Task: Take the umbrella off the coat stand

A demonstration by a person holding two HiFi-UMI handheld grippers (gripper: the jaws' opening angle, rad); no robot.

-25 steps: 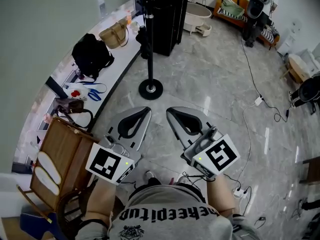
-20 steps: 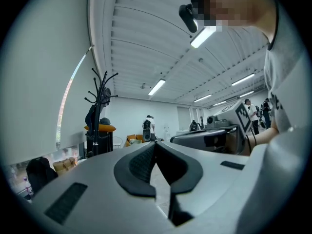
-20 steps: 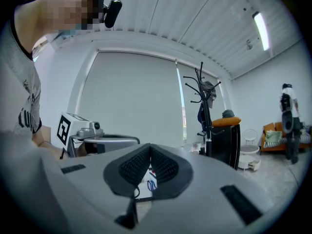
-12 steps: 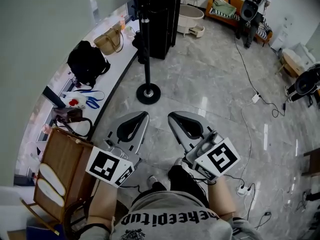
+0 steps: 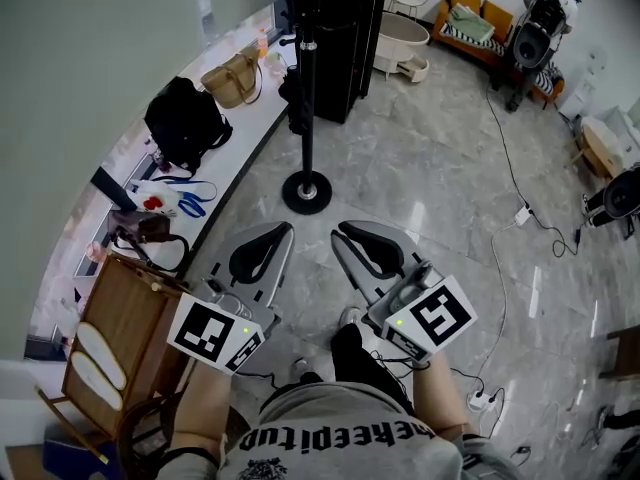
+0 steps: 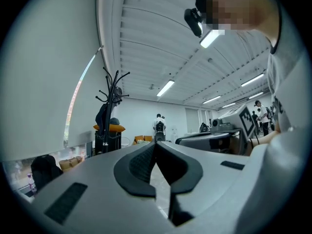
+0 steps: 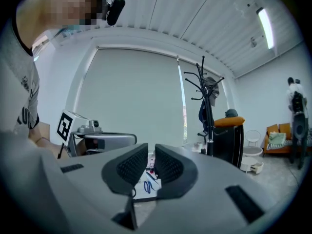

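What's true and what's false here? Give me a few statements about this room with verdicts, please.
1. The left gripper is shut and empty. True.
2. The umbrella lies on the floor. False: it hangs on the stand.
3. A black bag sits on the counter. True.
4. The left gripper touches the stand. False: it is well short of it.

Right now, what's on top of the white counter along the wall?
A black bag, a tan handbag, something blue and a brown bag lie on the white counter. Its near end is hidden behind the wooden panel.
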